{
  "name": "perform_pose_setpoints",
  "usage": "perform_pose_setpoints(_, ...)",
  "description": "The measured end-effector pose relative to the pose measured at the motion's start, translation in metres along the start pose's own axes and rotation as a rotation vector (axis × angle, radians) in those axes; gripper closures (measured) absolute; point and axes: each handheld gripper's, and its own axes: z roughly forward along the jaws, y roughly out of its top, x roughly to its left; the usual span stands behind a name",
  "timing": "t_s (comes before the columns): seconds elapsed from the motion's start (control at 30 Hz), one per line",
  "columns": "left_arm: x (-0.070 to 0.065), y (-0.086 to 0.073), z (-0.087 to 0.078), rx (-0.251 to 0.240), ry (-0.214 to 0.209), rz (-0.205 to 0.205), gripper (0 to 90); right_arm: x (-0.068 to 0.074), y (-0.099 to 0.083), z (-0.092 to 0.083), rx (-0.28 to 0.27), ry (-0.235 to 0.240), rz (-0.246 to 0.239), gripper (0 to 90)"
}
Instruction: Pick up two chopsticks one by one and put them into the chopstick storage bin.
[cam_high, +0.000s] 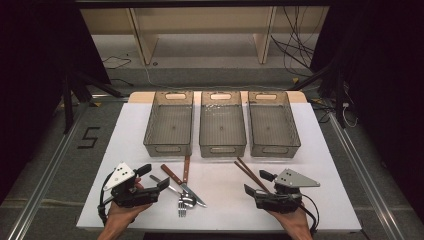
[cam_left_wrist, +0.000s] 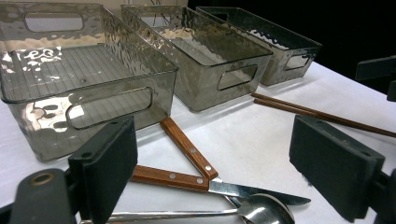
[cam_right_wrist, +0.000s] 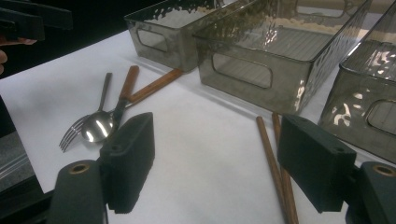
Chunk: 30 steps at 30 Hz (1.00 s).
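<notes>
Two grippers, left (cam_high: 152, 179) and right (cam_high: 257, 182), hovered with jaws wide and empty, cutlery (cam_high: 181, 187) and chopsticks (cam_high: 248, 172) between them.

Dark room, wooden shelf (cam_high: 200, 30), grey floor (cam_high: 60, 150)

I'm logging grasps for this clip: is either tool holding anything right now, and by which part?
Nothing is held. The left tool is open above the knives, and the right tool is open beside the chopsticks, touching neither.

Dim room, bright white table (cam_high: 220, 197); glare on bins (cam_left_wrist: 42, 56); slightly soft focus
</notes>
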Motion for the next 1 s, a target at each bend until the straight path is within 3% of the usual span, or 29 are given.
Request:
perform_pose_setpoints(0.33, 0.000, 0.000, 0.000, 0.002, -0.001, 0.003, 14.5, -0.001, 0.001, 0.000, 0.008, -0.002, 0.004, 28.5)
perform_pose_setpoints(0.63, 0.000, 0.000, 0.001, 0.001, 0.000, 0.001, 14.5, -0.006, 0.008, -0.002, 0.068, -0.016, 0.003, 33.2)
perform_pose_setpoints(1.0, 0.000, 0.000, 0.001, 0.005, 0.002, -0.001, 14.5, -0.024, 0.029, -0.003, 0.276, -0.088, -0.034, 38.0)
